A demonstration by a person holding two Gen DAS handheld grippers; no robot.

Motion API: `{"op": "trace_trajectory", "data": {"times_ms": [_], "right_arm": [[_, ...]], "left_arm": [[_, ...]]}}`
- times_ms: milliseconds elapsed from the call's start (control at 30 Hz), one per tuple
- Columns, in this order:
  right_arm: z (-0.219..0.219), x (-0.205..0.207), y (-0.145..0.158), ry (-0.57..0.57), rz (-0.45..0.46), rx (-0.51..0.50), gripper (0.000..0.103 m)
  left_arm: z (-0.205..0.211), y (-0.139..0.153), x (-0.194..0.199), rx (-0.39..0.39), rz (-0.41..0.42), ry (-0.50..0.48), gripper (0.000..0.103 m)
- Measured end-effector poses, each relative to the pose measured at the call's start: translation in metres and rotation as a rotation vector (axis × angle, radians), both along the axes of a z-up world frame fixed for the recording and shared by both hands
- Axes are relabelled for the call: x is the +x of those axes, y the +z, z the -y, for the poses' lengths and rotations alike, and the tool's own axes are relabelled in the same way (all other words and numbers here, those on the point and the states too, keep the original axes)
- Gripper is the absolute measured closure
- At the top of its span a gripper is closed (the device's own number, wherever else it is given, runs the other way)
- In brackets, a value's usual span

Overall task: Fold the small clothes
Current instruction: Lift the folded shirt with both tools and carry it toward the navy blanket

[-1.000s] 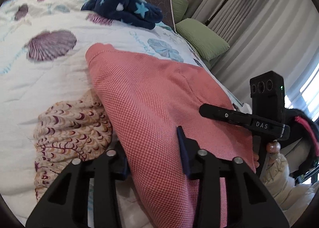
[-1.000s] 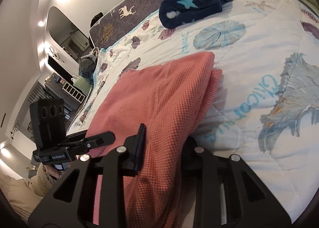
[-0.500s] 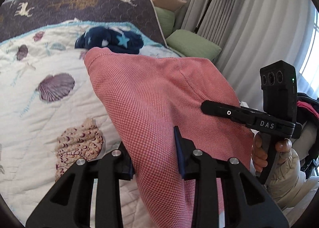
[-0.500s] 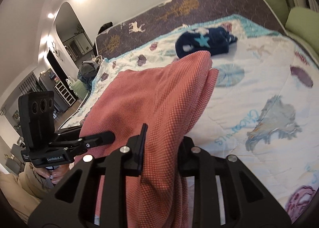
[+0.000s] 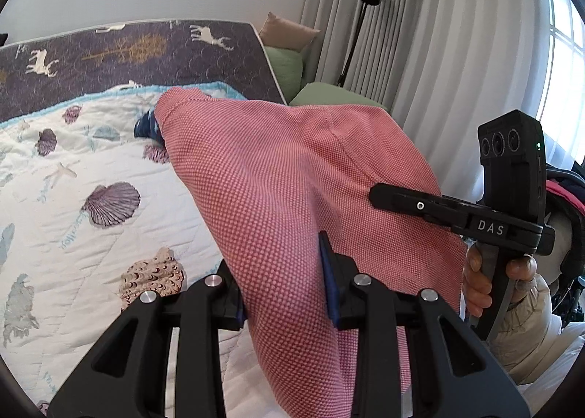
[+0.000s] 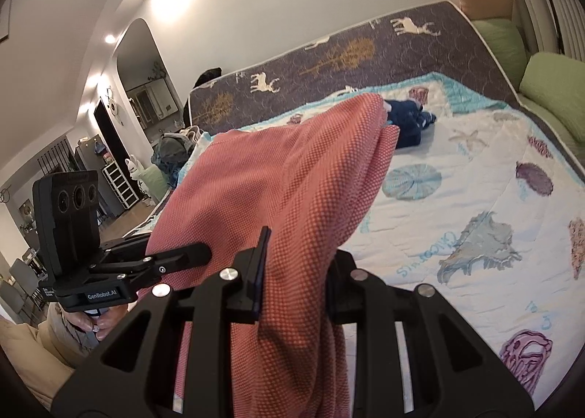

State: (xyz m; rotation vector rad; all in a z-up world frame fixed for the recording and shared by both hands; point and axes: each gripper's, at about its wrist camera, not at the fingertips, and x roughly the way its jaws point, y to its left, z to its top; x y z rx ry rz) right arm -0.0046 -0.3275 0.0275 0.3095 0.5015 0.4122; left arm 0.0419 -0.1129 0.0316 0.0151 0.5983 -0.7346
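A red-and-white checked garment (image 5: pixel 278 184) hangs lifted above the bed, stretched between both grippers. My left gripper (image 5: pixel 283 282) is shut on its near edge, the cloth bunched between the jaws. My right gripper (image 6: pixel 296 275) is shut on the other end of the same garment (image 6: pixel 289 176), which drapes down past its fingers. In the left wrist view the right gripper (image 5: pixel 380 195) shows at the right, held by a hand (image 5: pixel 475 282). The left gripper (image 6: pixel 197 255) appears at the left in the right wrist view.
A white shell-print quilt (image 5: pixel 65 206) covers the bed, with a dark purple deer-print mattress edge (image 5: pixel 120 56) at the far side. A navy star-print cloth (image 6: pixel 409 118) lies near the head. Green cushions (image 6: pixel 548 89) and grey curtains (image 5: pixel 420 52) stand on the right.
Both grippers have risen and tilted up with the checked garment, lifting it off the quilt. The navy cloth is now mostly hidden behind the raised fabric.
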Motion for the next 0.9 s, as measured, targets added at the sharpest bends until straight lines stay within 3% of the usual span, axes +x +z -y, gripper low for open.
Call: {"op": "trace_trajectory", "data": {"times_ms": [600,900], "right_arm": [[-0.005,-0.045,0.045,-0.003,0.126,-0.022,0.079],[0.001,-0.042,0.071,-0.014,0.184,-0.045,0.079]], "left_arm": [[-0.003,0.047,-0.052,-0.004,0.154,0.005,0.071],[0.009,0.071,-0.051,0.002,0.231,0.001,0.071]]}}
